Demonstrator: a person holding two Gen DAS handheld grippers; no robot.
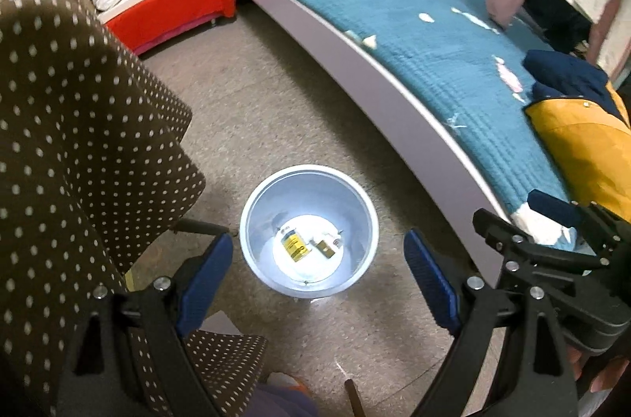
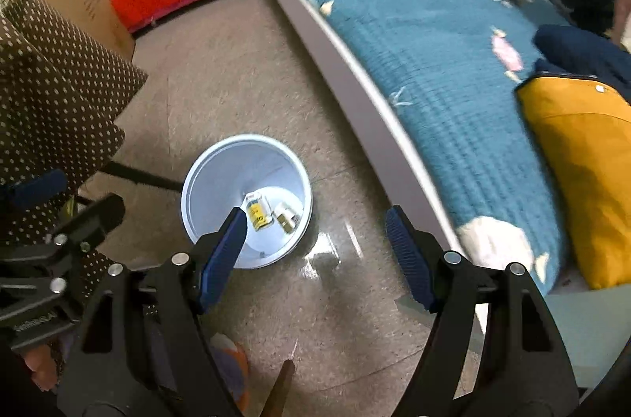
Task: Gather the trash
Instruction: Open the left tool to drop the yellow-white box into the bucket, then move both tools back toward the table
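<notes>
I have both claws angled down over the floor beside the bed (image 1: 414, 70). The left gripper (image 1: 319, 259) stands wide apart with nothing between its pads, framing the bin (image 1: 252, 196) below it. The right gripper (image 2: 315, 239) is also spread and empty, set just to the bin's right in its own view. The trash I can see is already in the bin: a small bottle (image 1: 294, 246) with a yellow label lying on its side, and a smaller box (image 1: 325, 247) touching it. Both look light and rigid; I judge the bottle smooth enough to roll or slip, so I would pinch it across its labelled body rather than by the cap. The bin itself looks like thin plastic, best taken by the rim.
</notes>
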